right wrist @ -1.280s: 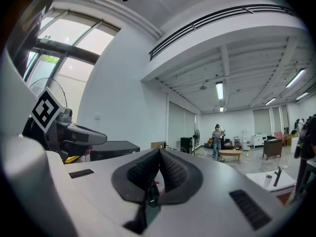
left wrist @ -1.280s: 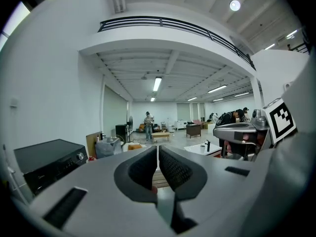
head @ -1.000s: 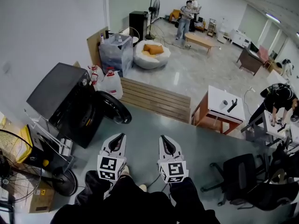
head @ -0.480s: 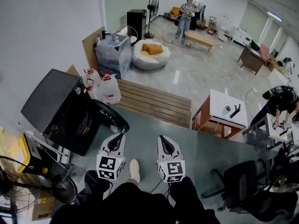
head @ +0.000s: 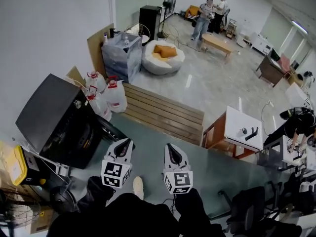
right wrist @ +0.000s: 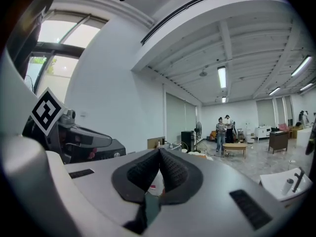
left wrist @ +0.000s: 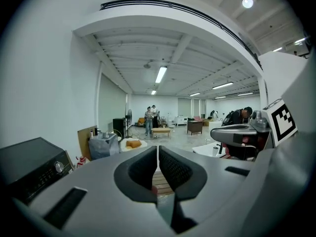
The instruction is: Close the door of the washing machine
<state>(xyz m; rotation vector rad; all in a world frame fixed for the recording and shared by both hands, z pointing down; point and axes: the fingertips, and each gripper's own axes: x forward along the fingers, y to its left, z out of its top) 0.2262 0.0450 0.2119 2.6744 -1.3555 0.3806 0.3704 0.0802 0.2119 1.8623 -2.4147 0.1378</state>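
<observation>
The black washing machine (head: pixel 52 115) sits at the left of the head view. Its round door (head: pixel 112 130) stands swung out from the front, toward the lower middle of the frame. The left gripper (head: pixel 125 142) and the right gripper (head: pixel 169 147) hang side by side at lower centre, each with its jaws pressed together on nothing, the left one just below and right of the door and not touching it.
</observation>
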